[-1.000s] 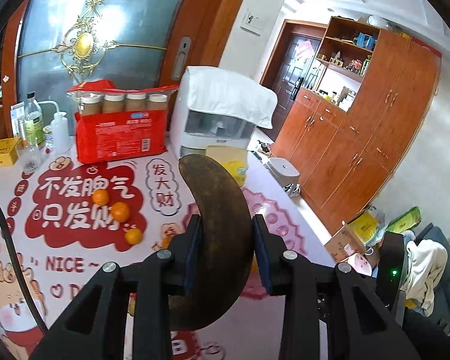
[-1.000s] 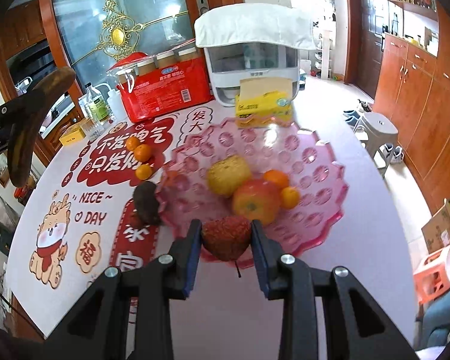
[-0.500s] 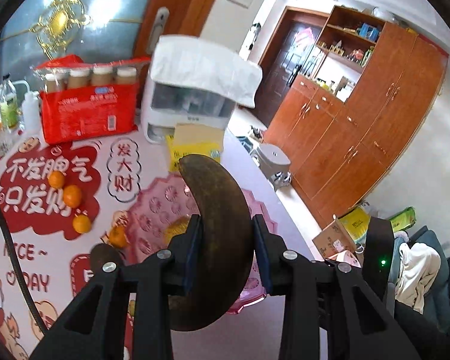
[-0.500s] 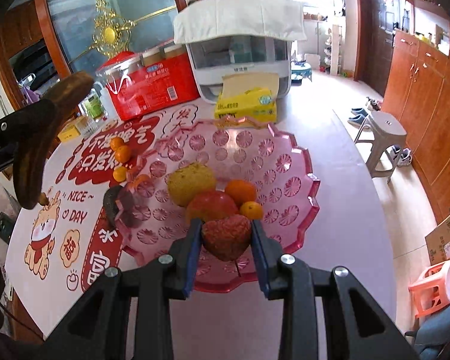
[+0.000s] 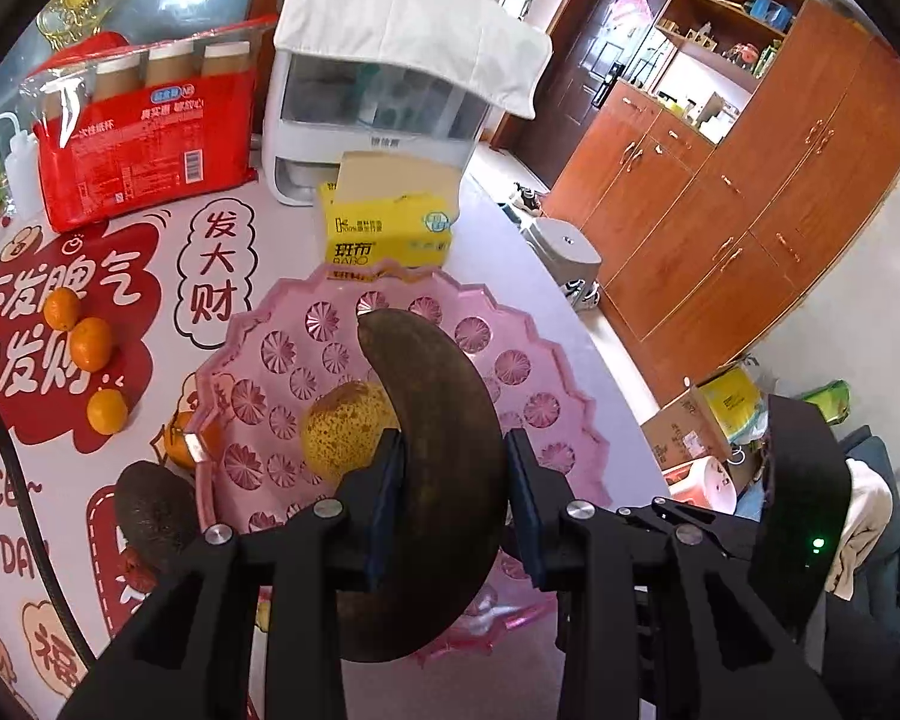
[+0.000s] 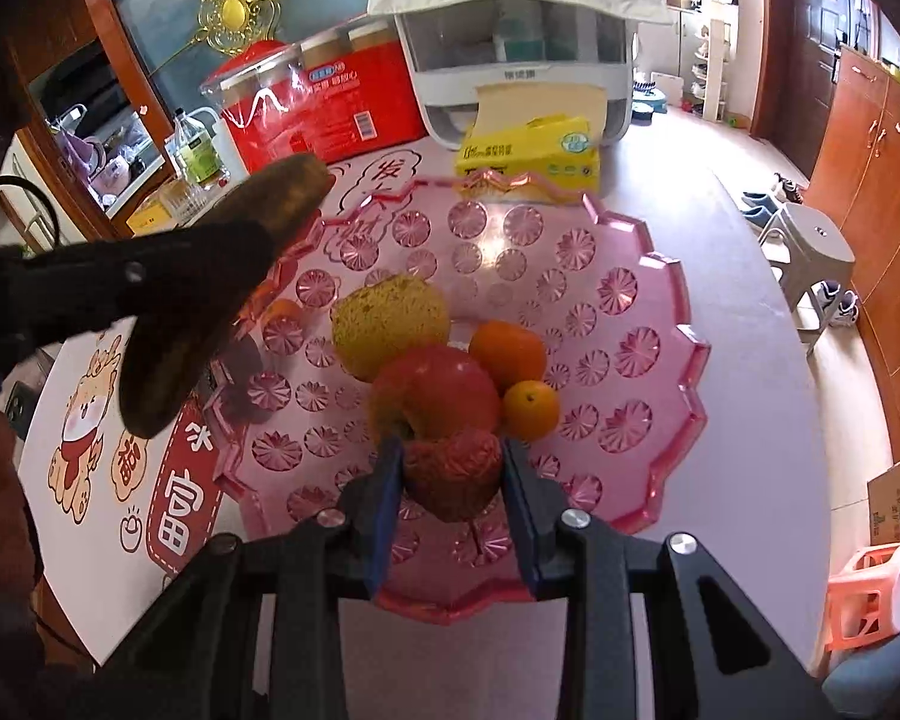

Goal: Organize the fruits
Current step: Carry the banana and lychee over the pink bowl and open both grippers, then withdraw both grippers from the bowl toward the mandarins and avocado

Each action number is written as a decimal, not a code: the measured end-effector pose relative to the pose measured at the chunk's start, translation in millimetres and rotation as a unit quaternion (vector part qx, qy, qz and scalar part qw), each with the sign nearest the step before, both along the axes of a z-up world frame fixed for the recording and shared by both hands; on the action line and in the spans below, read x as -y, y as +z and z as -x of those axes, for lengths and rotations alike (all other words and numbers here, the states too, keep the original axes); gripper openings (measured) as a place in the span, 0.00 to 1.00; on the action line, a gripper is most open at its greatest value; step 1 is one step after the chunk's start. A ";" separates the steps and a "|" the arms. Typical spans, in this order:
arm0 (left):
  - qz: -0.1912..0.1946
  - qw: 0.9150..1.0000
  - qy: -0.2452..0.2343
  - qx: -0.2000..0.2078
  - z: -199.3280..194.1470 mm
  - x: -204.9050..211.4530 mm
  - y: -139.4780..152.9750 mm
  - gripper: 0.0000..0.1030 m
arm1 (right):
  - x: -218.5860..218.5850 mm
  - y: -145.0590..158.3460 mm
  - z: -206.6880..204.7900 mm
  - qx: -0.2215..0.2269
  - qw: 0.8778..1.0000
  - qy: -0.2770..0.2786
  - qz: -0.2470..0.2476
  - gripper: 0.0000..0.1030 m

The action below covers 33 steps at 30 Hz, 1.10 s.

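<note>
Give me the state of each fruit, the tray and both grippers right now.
Left gripper: shut on browned banana.
Right gripper: shut on lychee.
Pink tray: holds apple, pear, two oranges.
Three mandarins: loose on tablecloth.

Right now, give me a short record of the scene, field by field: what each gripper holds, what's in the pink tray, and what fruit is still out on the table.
left gripper: jaws shut on brown banana, held above the tray
right gripper: jaws shut on red bumpy fruit, over the tray's near side
pink tray: holds yellow speckled fruit, red apple, two small oranges
outside tray: three small oranges on the red print, dark avocado-like fruit at the tray's edge
behind tray: yellow tissue box
</note>
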<state>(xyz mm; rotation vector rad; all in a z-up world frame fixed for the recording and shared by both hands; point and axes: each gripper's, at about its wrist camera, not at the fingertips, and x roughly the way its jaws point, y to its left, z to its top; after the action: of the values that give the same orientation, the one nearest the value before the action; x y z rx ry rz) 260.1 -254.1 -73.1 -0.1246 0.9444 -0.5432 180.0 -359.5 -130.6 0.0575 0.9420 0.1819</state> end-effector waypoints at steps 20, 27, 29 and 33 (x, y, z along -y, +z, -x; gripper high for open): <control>-0.022 0.999 0.044 -0.021 -12.3 -12.5 -8.6 0.73 | 10.5 -2.0 0.7 -0.015 0.999 -0.040 -0.005 0.48; -0.016 0.998 0.061 -0.014 9.5 -36.2 6.6 0.80 | 3.1 9.3 13.8 -0.009 0.999 -0.041 -0.021 0.48; -0.017 0.998 0.065 -0.015 17.9 -44.3 8.0 0.80 | 0.4 11.4 17.9 -0.008 0.999 -0.042 -0.028 0.48; -0.017 0.997 0.077 -0.025 35.3 -62.9 8.2 0.81 | -7.4 13.6 26.9 -0.014 0.998 -0.042 -0.040 0.48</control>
<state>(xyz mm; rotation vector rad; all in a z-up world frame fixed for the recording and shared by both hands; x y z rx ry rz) 224.8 -191.2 -64.9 -0.1784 0.9828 -0.3835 153.1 -352.1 -117.0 0.1733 0.9580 0.1415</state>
